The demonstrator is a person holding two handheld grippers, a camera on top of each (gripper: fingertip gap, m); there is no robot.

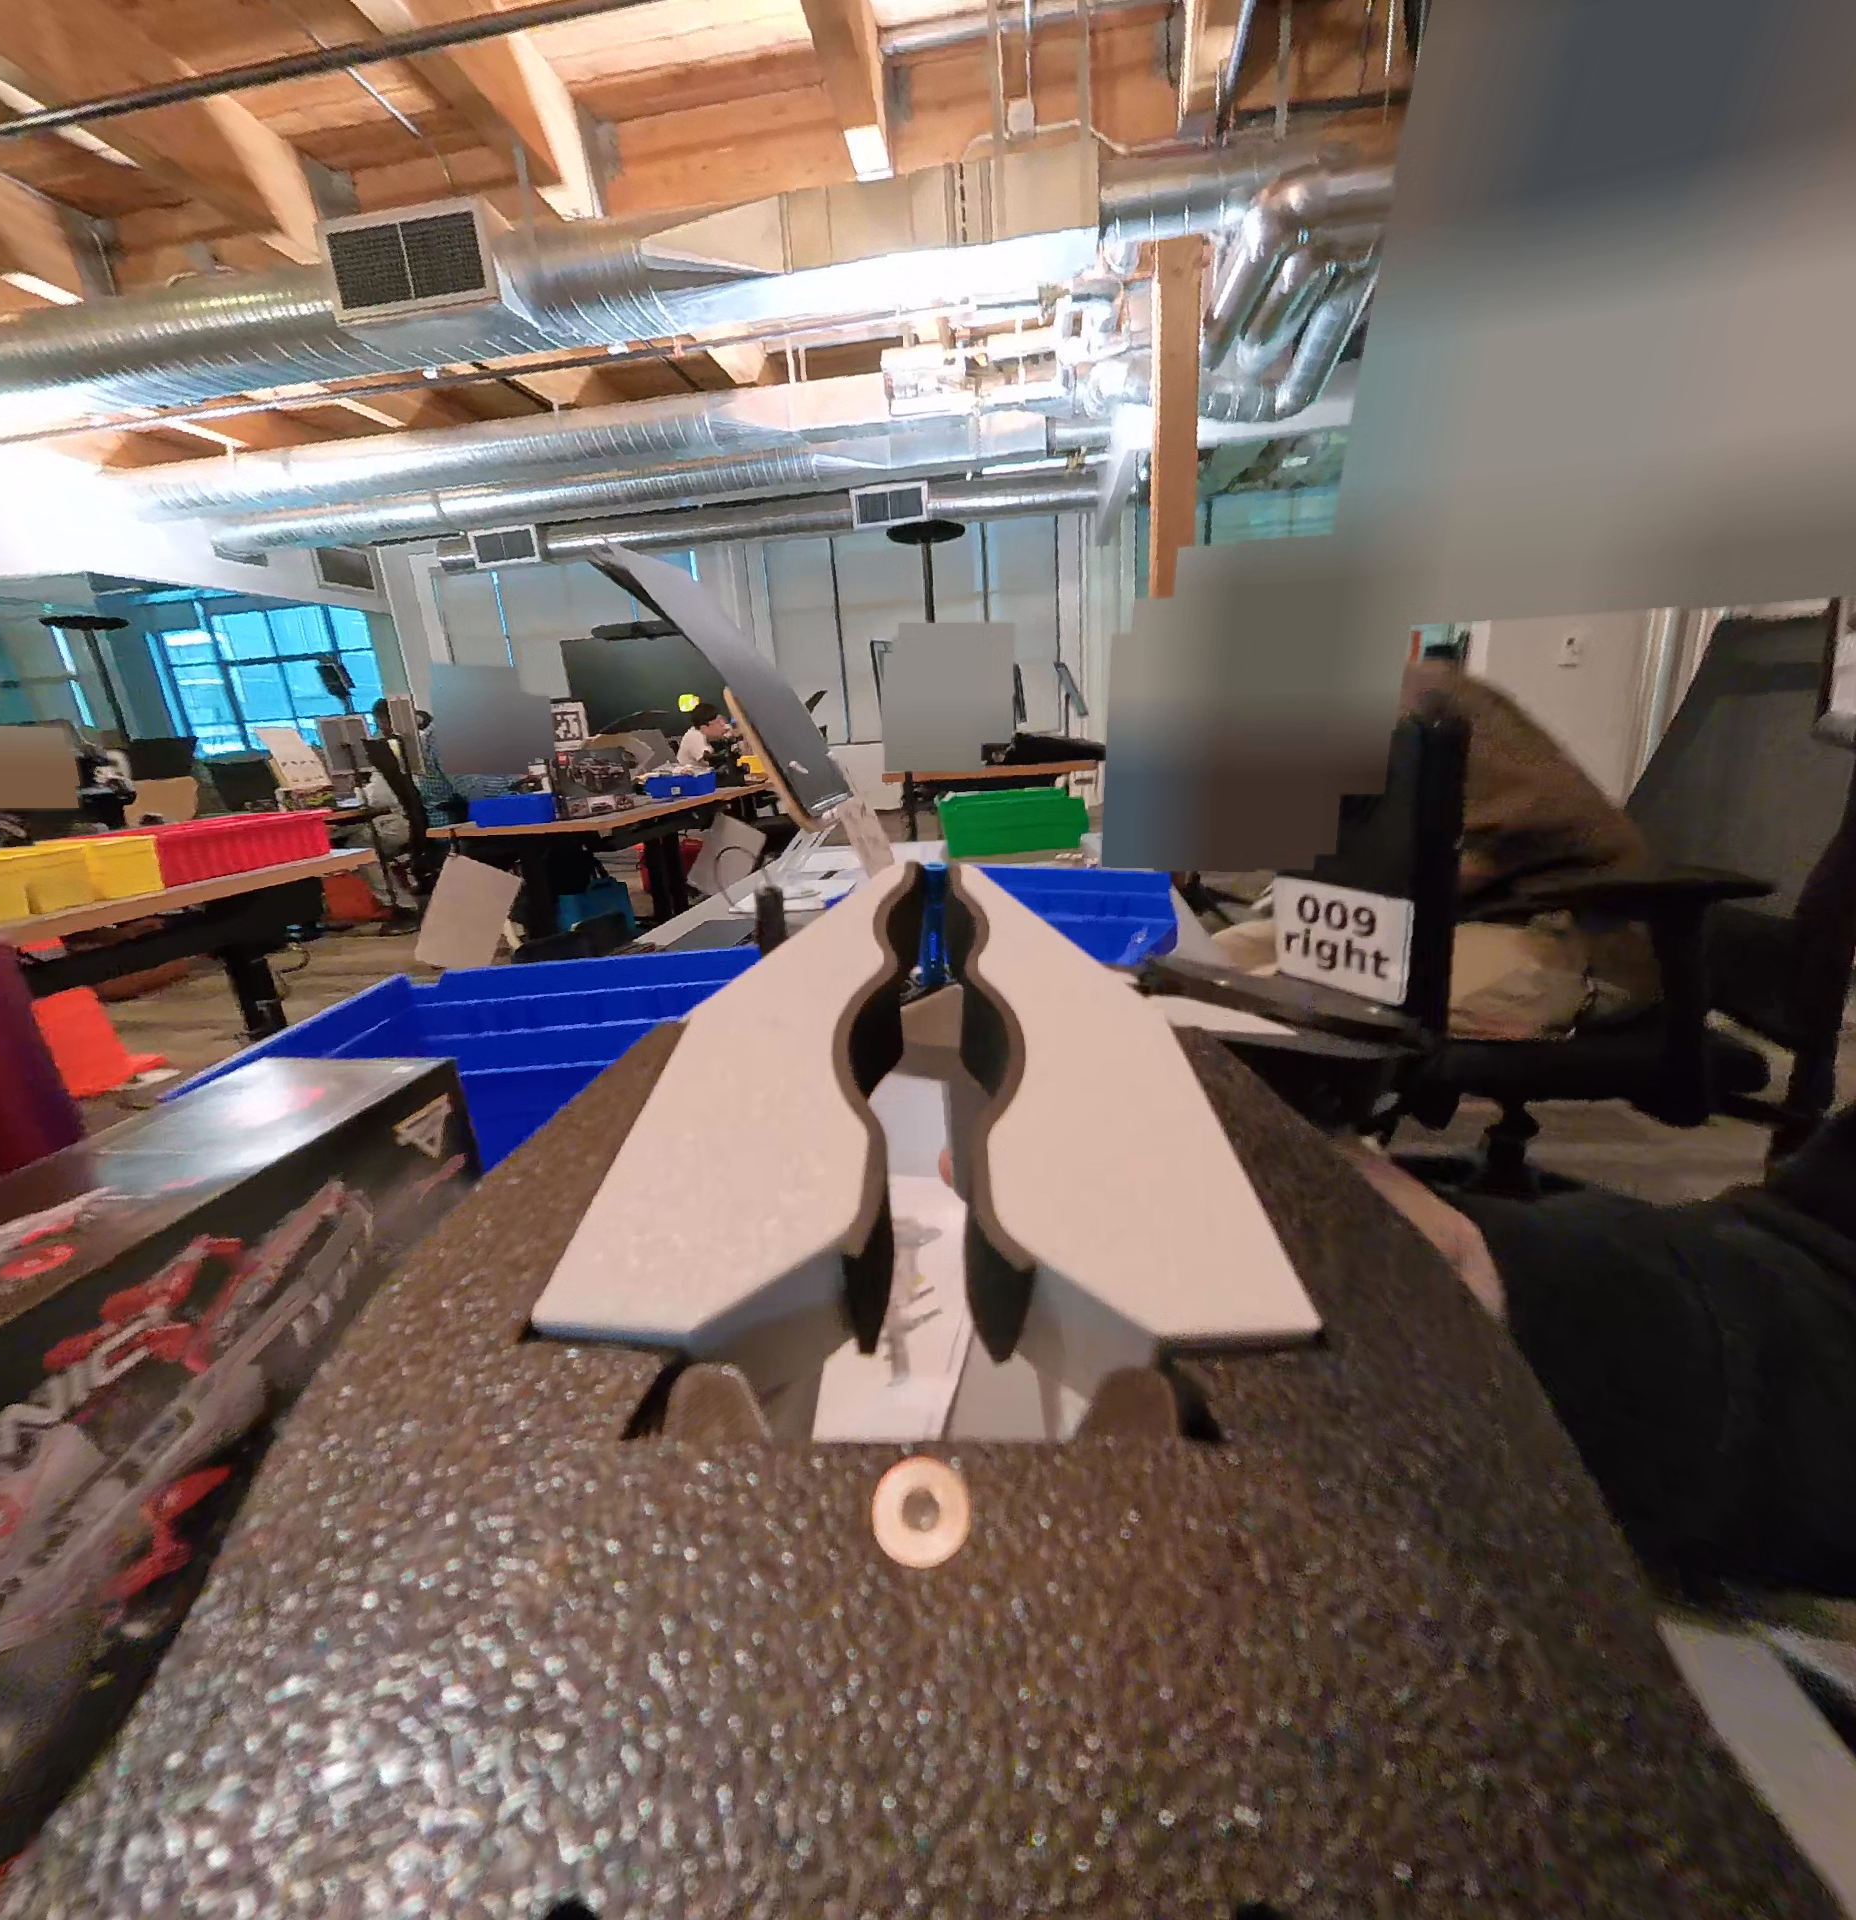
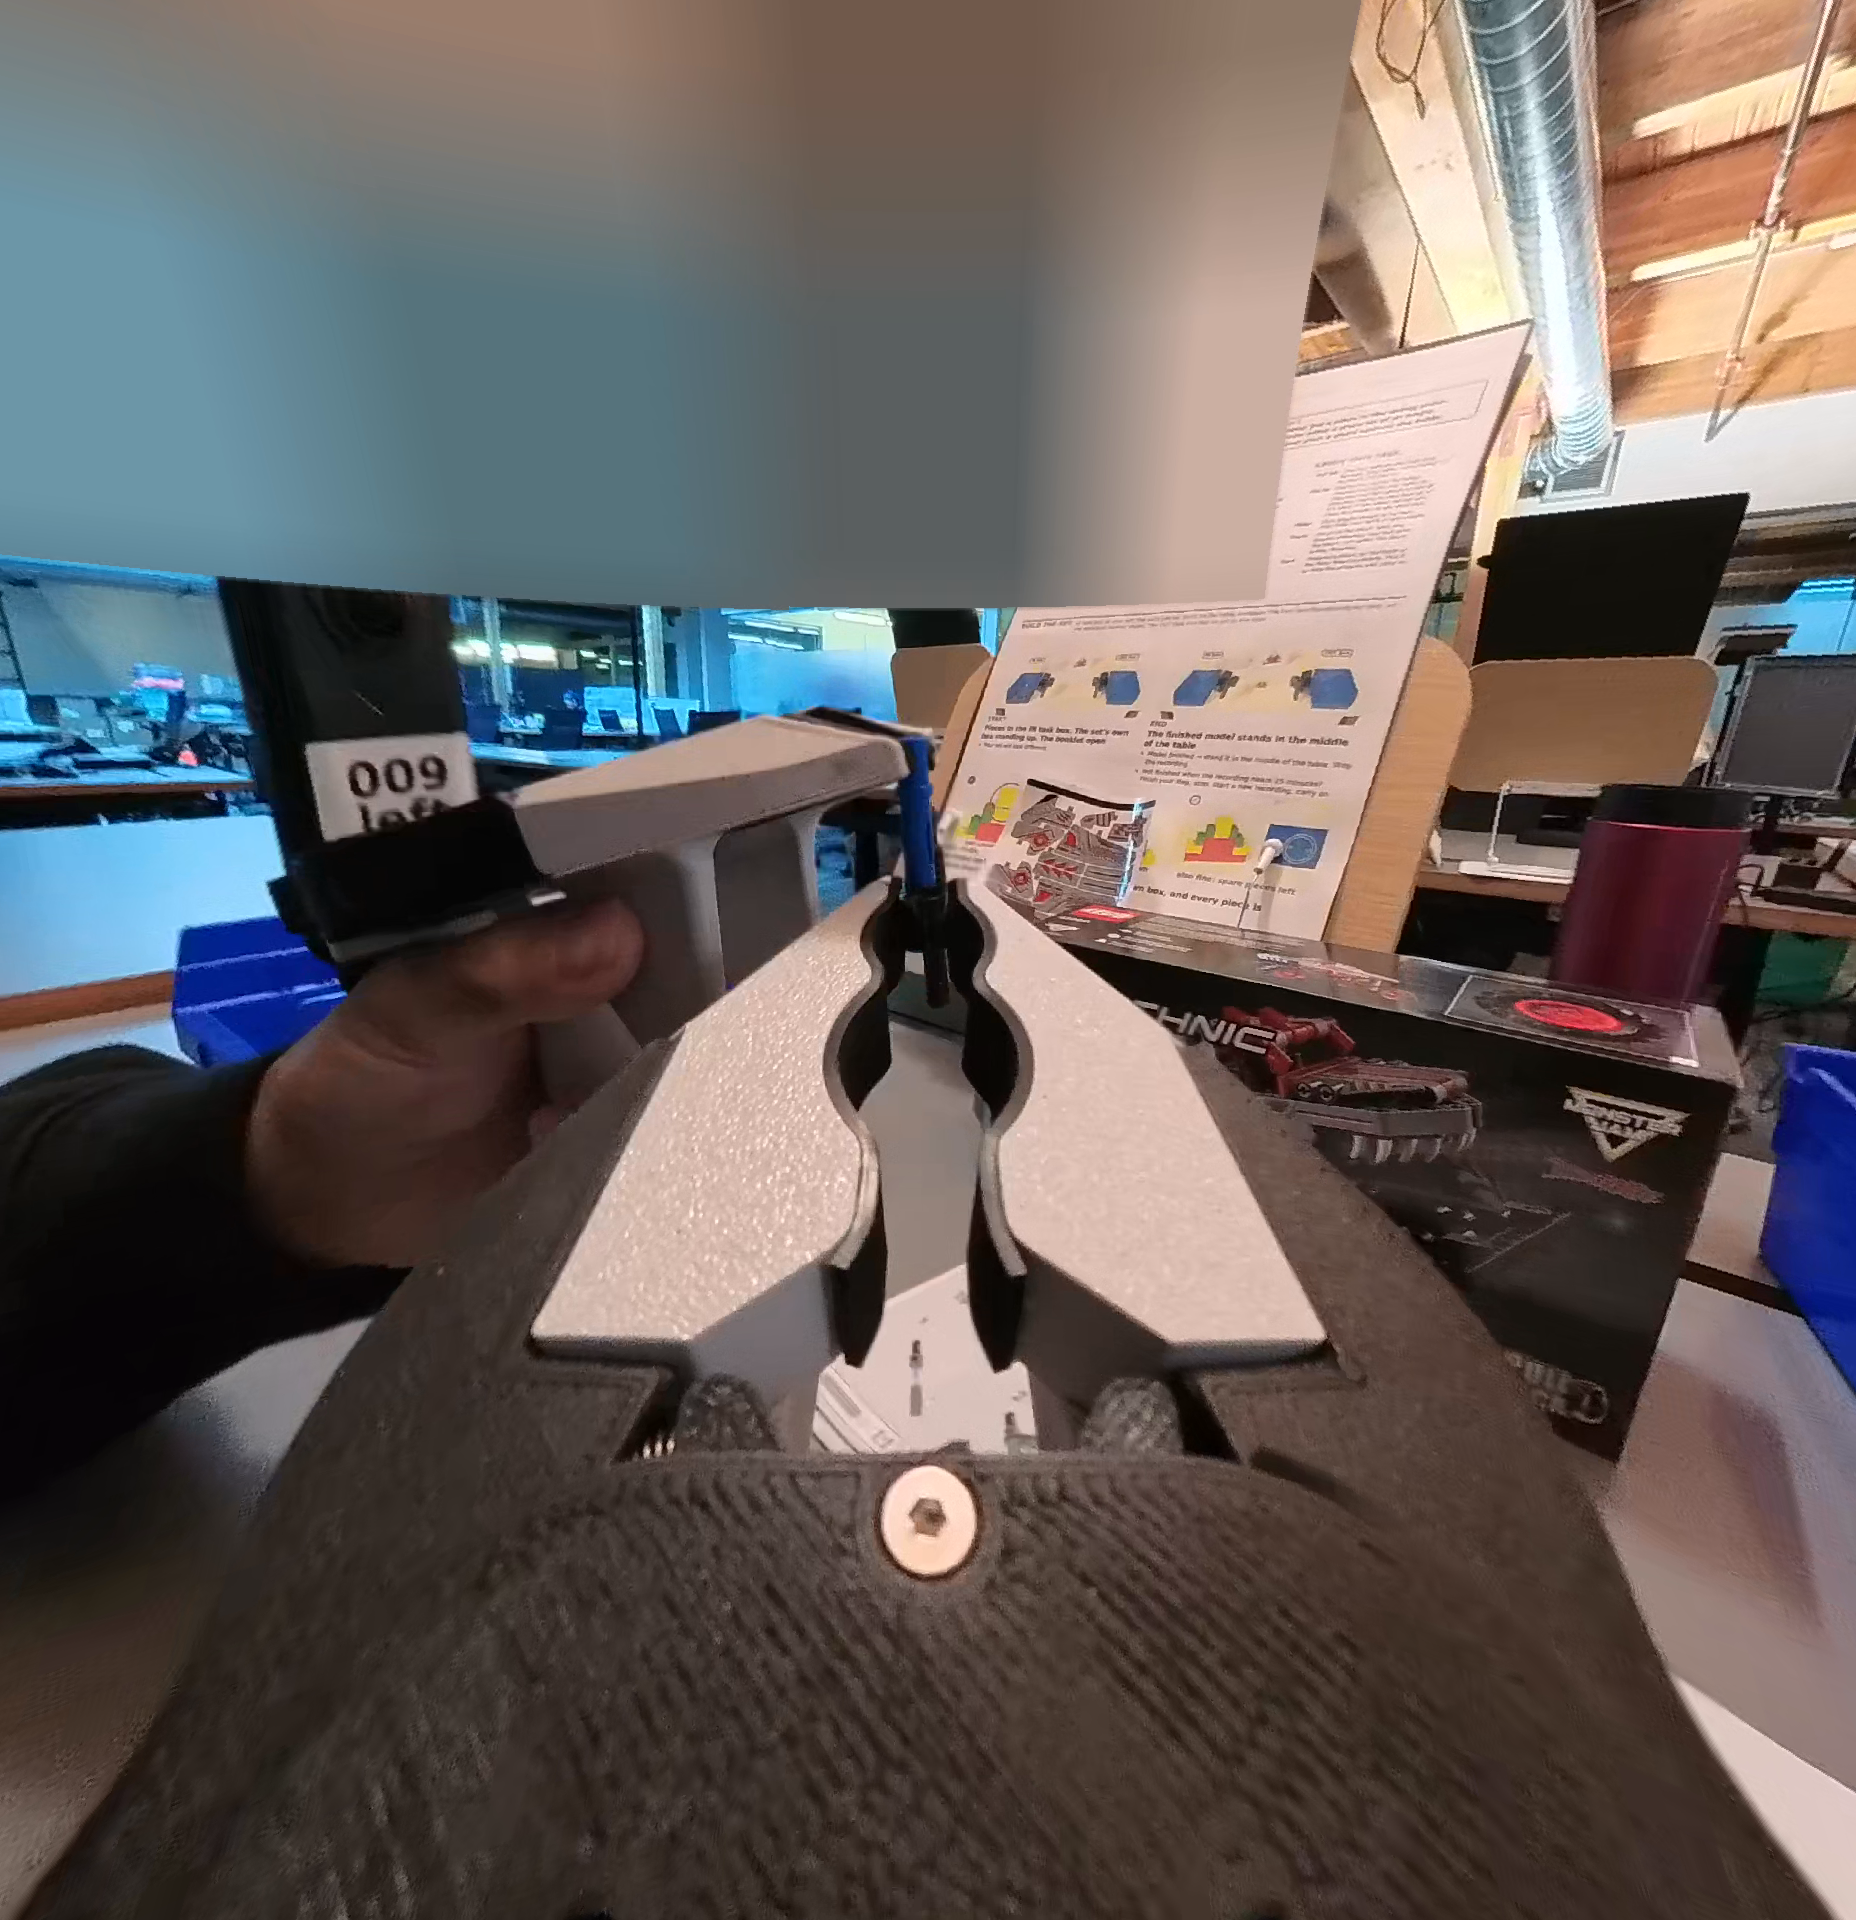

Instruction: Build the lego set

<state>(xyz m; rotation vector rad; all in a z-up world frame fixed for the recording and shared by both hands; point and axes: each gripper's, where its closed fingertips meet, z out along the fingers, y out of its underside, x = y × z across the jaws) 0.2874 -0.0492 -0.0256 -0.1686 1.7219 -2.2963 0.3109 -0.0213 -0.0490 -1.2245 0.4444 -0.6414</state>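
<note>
Lego piece first: a slim blue plastic rod [image 2: 919, 821] stands nearly upright in the air above the desk, its long axis vertical, and a short black plastic pin [image 2: 934, 951] carries on the same line below it. In the right wrist view the right tool [image 2: 929, 914], with grey angular fingers on a black textured body, is clamped on the black pin at its very tips, so the rod rises straight out of the tips and the pin's lower end hangs in the gap behind them. The left tool [image 2: 898, 753] reaches in from the left in that view and pinches the rod's upper end, a hand [image 2: 425, 1049] wrapped around its grip. In the left wrist view the left tool [image 1: 934, 883] has its tips closed on the same blue rod [image 1: 934, 920], which runs downward from them. A black printed cardboard set box [image 2: 1423, 1122] lies on the white desk [image 2: 1755, 1558] to the right, well apart from the rod, with a blue plastic bin [image 1: 550, 1013] beyond it in the left wrist view.
</note>
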